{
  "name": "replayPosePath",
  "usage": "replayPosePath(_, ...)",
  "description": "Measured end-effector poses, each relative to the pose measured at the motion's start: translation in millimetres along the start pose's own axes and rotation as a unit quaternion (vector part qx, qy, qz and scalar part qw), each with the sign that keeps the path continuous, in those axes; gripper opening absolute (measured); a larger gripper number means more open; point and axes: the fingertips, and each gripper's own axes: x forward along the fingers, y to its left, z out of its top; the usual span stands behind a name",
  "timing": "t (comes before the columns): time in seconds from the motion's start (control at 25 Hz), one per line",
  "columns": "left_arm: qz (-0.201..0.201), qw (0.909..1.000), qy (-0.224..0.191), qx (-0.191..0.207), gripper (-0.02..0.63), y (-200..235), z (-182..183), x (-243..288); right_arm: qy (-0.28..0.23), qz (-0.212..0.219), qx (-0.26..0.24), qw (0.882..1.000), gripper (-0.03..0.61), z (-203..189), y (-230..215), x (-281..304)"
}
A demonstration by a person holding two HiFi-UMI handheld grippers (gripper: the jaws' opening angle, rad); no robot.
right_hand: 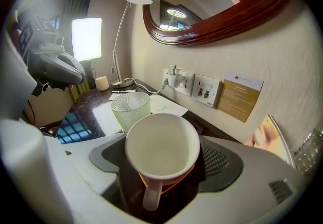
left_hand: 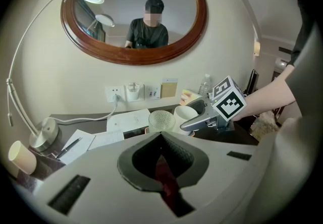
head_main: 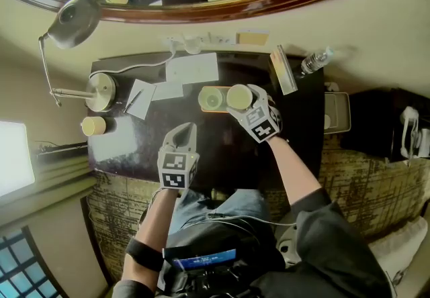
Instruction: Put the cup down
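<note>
A white cup (head_main: 239, 96) with a handle stands on an orange tray (head_main: 203, 109) at the back middle of the dark desk, next to a textured green glass (head_main: 211, 98). My right gripper (head_main: 240, 103) reaches around the cup. In the right gripper view the cup (right_hand: 162, 142) sits upright between the wide jaws, handle toward the camera, with a dark gap showing at the right pad (right_hand: 218, 160); orange tray (right_hand: 191, 172) shows beneath it. My left gripper (head_main: 183, 134) hovers shut and empty over the desk's front half, apart from the tray.
A desk lamp's base (head_main: 101, 90) and a paper cup (head_main: 93, 125) stand at the left. Papers (head_main: 191, 68) with a pen lie behind the tray. A booklet (head_main: 283, 70) and a water bottle (head_main: 316, 60) are at the back right. Wall sockets (right_hand: 204, 89) are close behind.
</note>
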Motion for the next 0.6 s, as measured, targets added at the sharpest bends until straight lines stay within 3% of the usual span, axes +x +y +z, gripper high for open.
replayPosePath(0.32, -0.003, 1.0, 0.0, 0.004, 0.0, -2, 0, -4, -0.008, -0.023, 0.003, 1.0, 0.421, 5, -6, -15)
replayPosePath(0.6, -0.021, 0.9995, -0.006, 0.024, 0.0, -10, 8, -2, -0.014, -0.068, 0.018, 0.997, 0.422, 7, -20, -53)
